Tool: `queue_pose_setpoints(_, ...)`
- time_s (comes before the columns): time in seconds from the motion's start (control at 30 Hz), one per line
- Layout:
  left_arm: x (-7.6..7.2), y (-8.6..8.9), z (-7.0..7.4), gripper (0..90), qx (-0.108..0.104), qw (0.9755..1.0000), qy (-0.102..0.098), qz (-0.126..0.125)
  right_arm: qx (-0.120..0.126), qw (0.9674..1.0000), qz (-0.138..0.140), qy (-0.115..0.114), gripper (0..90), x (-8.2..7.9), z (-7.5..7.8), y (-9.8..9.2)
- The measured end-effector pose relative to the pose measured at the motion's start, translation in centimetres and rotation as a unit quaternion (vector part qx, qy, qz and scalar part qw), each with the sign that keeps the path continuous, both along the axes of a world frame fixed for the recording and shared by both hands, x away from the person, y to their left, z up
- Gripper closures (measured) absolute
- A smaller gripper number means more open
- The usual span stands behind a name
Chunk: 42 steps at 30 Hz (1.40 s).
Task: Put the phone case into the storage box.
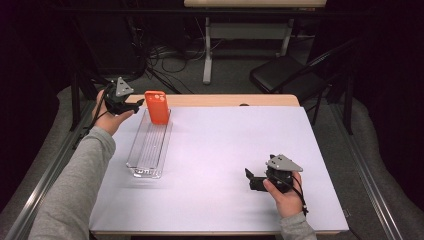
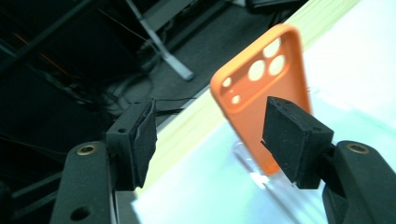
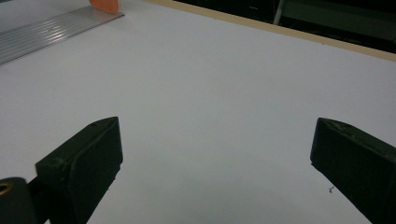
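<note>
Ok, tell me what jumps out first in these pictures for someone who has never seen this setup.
The bright orange phone case stands upright at the far end of a long clear tray on the white table, at its left. The left gripper is beside it with jaws open, the case visible between them in its own view. The right gripper is open over bare table at the near right.

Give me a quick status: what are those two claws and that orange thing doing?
Left gripper open beside orange phone case. Case upright at clear tray's far end. Right gripper open, over bare table.
</note>
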<state>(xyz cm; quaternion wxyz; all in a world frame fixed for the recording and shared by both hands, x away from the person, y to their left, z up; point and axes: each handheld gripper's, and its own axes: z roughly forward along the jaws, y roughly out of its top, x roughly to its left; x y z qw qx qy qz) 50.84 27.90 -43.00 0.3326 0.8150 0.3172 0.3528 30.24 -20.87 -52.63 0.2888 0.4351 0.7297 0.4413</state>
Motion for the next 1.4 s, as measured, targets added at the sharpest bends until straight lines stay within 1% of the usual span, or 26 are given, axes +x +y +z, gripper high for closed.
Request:
queue_pose_setpoints(0.1,-0.4,0.3,0.6,32.8,-0.039,0.9992,0.010,-0.001,0.000,1.0000,0.000,0.000,2.1,0.0,0.0,0.0)
queue_pose_setpoints(0.13,-0.5,0.4,0.8,32.3,-0.056,0.9983,0.014,-0.001,0.000,1.0000,0.000,0.000,2.1,0.0,0.0,0.0)
queue_pose_setpoints(0.2,-0.8,0.5,1.1,30.6,-0.081,0.9965,0.021,-0.003,-0.001,1.0000,0.001,0.001,2.1,0.0,0.0,0.0)
queue_pose_setpoints(0.23,-0.9,0.6,1.2,30.0,-0.089,0.9957,0.023,-0.005,-0.001,1.0000,0.000,0.002,2.1,0.0,0.0,0.0)
queue_pose_setpoints(0.27,-1.0,0.6,1.3,29.1,-0.093,0.9953,0.026,-0.007,-0.001,1.0000,0.000,0.002,2.1,0.0,0.0,0.0)
queue_pose_setpoints(0.33,-1.2,0.6,1.5,27.6,-0.109,0.9935,0.032,-0.013,0.000,1.0000,-0.001,0.001,2.1,0.0,0.0,0.0)
queue_pose_setpoints(0.4,-1.3,0.6,1.7,23.9,-0.120,0.9918,0.042,-0.015,0.000,1.0000,-0.001,0.001,2.1,0.0,0.0,0.0)
queue_pose_setpoints(0.5,-1.6,0.6,1.8,21.7,-0.137,0.9886,0.057,-0.024,-0.001,1.0000,0.000,0.002,2.1,0.0,0.0,0.0)
queue_pose_setpoints(0.57,-1.8,0.4,1.9,18.3,-0.143,0.9872,0.065,-0.027,-0.001,1.0000,0.001,0.001,2.1,0.0,0.0,0.0)
queue_pose_setpoints(0.63,-2.0,0.3,2.1,17.0,-0.149,0.9859,0.070,-0.030,-0.001,1.0000,0.001,0.002,2.1,0.0,0.0,0.0)
queue_pose_setpoints(0.7,-2.2,0.2,2.3,15.7,-0.157,0.9842,0.075,-0.035,0.000,1.0000,0.000,0.002,2.1,0.0,0.0,0.0)
queue_pose_setpoints(0.8,-2.5,0.2,2.5,15.4,-0.161,0.9832,0.077,-0.039,0.000,1.0000,0.001,0.002,2.1,0.0,0.0,-0.1)
queue_pose_setpoints(0.87,-2.8,0.1,2.8,15.3,-0.172,0.9807,0.082,-0.043,0.001,1.0000,-0.001,0.000,2.1,0.0,0.1,-0.1)
queue_pose_setpoints(0.93,-3.1,0.1,3.0,14.9,-0.177,0.9795,0.085,-0.048,0.000,1.0000,-0.002,-0.001,2.1,0.0,0.1,-0.1)
queue_pose_setpoints(1.0,-3.5,-0.1,3.1,13.4,-0.178,0.9785,0.089,-0.053,0.005,1.0000,-0.005,-0.003,2.1,0.0,0.2,-0.1)
queue_pose_setpoints(1.1,-4.2,-0.4,3.3,12.0,-0.187,0.9759,0.092,-0.063,0.009,1.0000,-0.003,-0.002,2.1,0.0,0.3,-0.2)
queue_pose_setpoints(1.13,-4.4,-0.5,3.3,11.9,-0.188,0.9756,0.093,-0.064,0.008,1.0000,-0.002,-0.002,2.1,0.0,0.4,-0.2)
queue_pose_setpoints(1.2,-5.0,-0.7,3.5,11.9,-0.183,0.9763,0.092,-0.069,0.014,0.9999,0.001,-0.002,1.9,-0.1,0.6,-0.2)
queue_pose_setpoints(1.23,-5.5,-0.8,3.7,11.9,-0.188,0.9750,0.095,-0.072,0.014,0.9999,0.003,-0.003,1.7,-0.1,0.7,-0.2)
queue_pose_setpoints(1.27,-5.7,-0.8,3.8,11.9,-0.190,0.9744,0.097,-0.072,0.016,0.9998,0.004,-0.007,1.4,-0.2,0.8,-0.2)
queue_pose_setpoints(1.3,-6.2,-0.9,3.9,11.9,-0.194,0.9738,0.096,-0.070,0.015,0.9999,0.007,-0.006,0.8,-0.2,0.9,-0.2)
queue_pose_setpoints(1.33,-6.6,-1.0,4.0,11.9,-0.190,0.9744,0.099,-0.069,0.016,0.9998,0.007,-0.006,0.4,-0.3,1.0,-0.2)
queue_pose_setpoints(1.37,-6.9,-1.1,4.1,11.9,-0.188,0.9751,0.096,-0.068,0.016,0.9998,0.007,-0.007,0.0,-0.4,1.0,-0.2)
queue_pose_setpoints(1.4,-7.5,-1.2,4.2,12.0,-0.181,0.9769,0.091,-0.069,0.017,0.9998,0.007,-0.007,0.0,-0.4,1.0,-0.2)
